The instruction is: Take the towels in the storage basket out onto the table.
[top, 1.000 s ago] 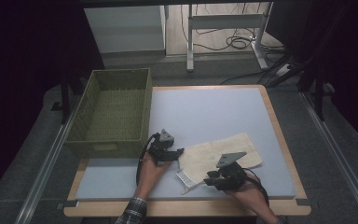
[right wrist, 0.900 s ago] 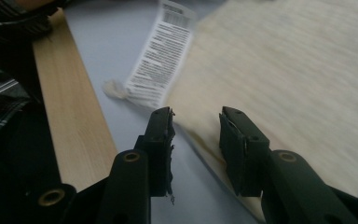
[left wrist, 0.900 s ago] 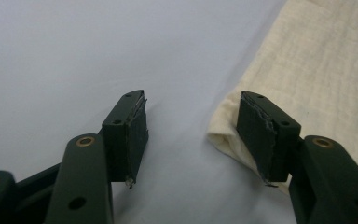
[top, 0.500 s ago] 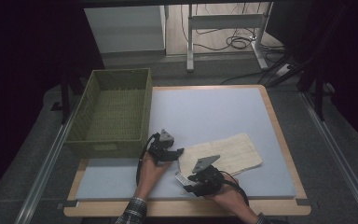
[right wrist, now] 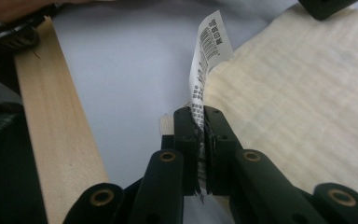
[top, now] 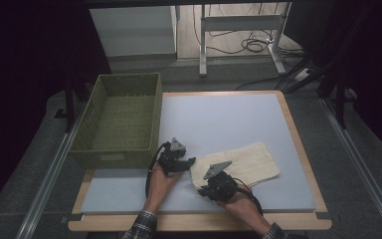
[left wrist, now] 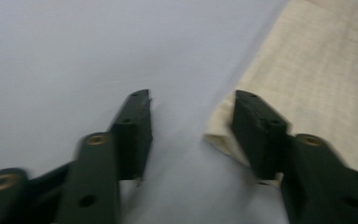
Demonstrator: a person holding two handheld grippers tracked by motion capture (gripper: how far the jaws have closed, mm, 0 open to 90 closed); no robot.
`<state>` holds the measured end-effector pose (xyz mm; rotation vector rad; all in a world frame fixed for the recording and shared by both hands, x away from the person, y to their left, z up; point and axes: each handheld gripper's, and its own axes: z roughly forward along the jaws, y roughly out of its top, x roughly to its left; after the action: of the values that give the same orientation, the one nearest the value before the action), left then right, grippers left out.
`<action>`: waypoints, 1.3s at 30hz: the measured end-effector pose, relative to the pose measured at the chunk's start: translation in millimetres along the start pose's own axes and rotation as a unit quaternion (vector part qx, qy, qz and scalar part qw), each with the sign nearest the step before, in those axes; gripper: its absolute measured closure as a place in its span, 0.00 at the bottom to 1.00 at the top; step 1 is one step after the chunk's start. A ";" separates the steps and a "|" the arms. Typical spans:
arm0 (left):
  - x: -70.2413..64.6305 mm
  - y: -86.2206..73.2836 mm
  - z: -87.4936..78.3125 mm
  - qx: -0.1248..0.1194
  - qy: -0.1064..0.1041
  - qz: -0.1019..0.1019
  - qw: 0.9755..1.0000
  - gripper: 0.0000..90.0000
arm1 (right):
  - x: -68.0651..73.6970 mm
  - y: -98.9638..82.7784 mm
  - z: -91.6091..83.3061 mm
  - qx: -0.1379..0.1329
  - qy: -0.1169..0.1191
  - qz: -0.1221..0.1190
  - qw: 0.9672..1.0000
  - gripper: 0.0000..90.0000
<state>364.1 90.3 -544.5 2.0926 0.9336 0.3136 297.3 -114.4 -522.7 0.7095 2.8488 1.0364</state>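
Note:
A cream cloth (top: pixel 243 162) lies flat on the blue mat (top: pixel 229 119), near the front. My right gripper (top: pixel 205 189) is at the cloth's near left corner. In the right gripper view it (right wrist: pixel 198 114) is shut on that corner of the cloth (right wrist: pixel 298 93), and a white barcode tag (right wrist: pixel 209 42) sticks up from between the jaws. My left gripper (top: pixel 191 162) rests at the cloth's left edge. In the left gripper view it (left wrist: pixel 192 100) is open and has just been closing. The cloth's edge (left wrist: pixel 326 70) lies against one jaw, with bare mat in the gap.
A green woven basket (top: pixel 119 119) stands at the mat's left side, just beyond the left hand. The table's wooden front rim (right wrist: pixel 56 130) runs close beside the right gripper. Behind the table are desk legs and cables on the floor.
The right hand has slid left along the cloth's near edge to its left corner and has shut there. The left hand has stayed where it was.

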 end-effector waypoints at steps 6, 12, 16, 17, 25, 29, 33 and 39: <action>-8.5 -1.7 -4.7 -0.017 0.016 0.013 1.000 0.97 | -10.8 -4.9 -2.3 -0.022 0.051 0.040 0.998 0.95; -9.9 0.6 -20.2 -0.050 0.031 -0.004 0.998 0.97 | 1.2 9.4 -6.8 -0.040 0.042 0.009 0.998 0.95; -13.6 12.4 -19.0 -0.060 0.026 0.003 0.998 0.97 | -1.5 8.7 -24.6 -0.060 0.031 0.013 0.998 0.94; -15.5 15.7 -17.4 -0.060 0.026 0.008 0.998 0.97 | -3.2 7.4 -28.3 -0.064 0.030 0.018 0.997 0.94; -28.8 42.0 0.5 -0.054 0.026 0.036 0.998 0.97 | -25.4 -12.1 -54.5 -0.088 0.009 0.059 0.994 0.94; -33.9 54.8 11.0 -0.051 0.025 0.047 0.997 0.97 | -33.5 -21.4 -62.1 -0.096 -0.003 0.074 0.993 0.94; -41.0 66.6 22.3 -0.045 0.021 0.059 0.997 0.96 | -40.7 -31.1 -71.2 -0.105 -0.015 0.087 0.991 0.93; -53.8 81.2 39.1 -0.046 0.014 0.075 0.996 0.96 | -52.3 -48.3 -85.9 -0.116 -0.032 0.111 0.987 0.93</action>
<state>388.0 -3.2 -503.1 2.0827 0.7645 0.4564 309.2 -221.0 -492.2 1.0320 2.5805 1.3186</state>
